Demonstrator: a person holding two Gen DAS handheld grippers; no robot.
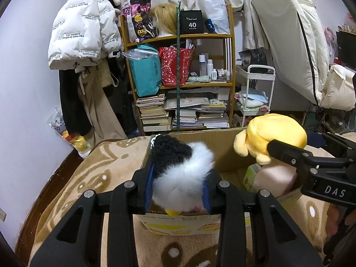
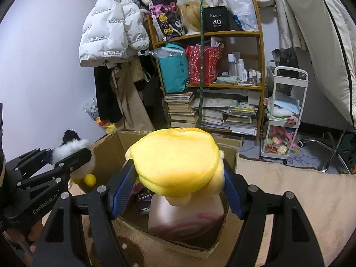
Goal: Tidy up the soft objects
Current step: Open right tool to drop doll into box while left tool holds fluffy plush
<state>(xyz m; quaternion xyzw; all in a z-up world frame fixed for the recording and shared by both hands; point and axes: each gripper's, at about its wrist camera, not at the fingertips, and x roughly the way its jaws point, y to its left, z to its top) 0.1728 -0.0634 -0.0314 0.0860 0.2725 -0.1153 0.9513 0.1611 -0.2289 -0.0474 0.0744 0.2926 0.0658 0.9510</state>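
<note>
My left gripper (image 1: pixel 178 189) is shut on a black-and-white plush (image 1: pixel 180 173) with yellow feet, held over the near left edge of an open cardboard box (image 1: pixel 184 222). My right gripper (image 2: pixel 178 191) is shut on a yellow plush (image 2: pixel 175 162), held above the box (image 2: pixel 231 155) and over a pink soft pack (image 2: pixel 189 218) inside it. In the left wrist view the yellow plush (image 1: pixel 273 135) and right gripper (image 1: pixel 287 153) are at the right. In the right wrist view the black-and-white plush (image 2: pixel 73 151) and left gripper (image 2: pixel 53 169) are at the left.
The box sits on a beige patterned blanket (image 1: pixel 93 178). A green carton (image 1: pixel 251 173) and a dark packet (image 2: pixel 144 200) lie inside the box. Behind are a cluttered wooden shelf (image 1: pixel 180 84), hanging coats (image 1: pixel 84 29), a white trolley (image 2: pixel 284 115) and a leaning mattress (image 1: pixel 296 37).
</note>
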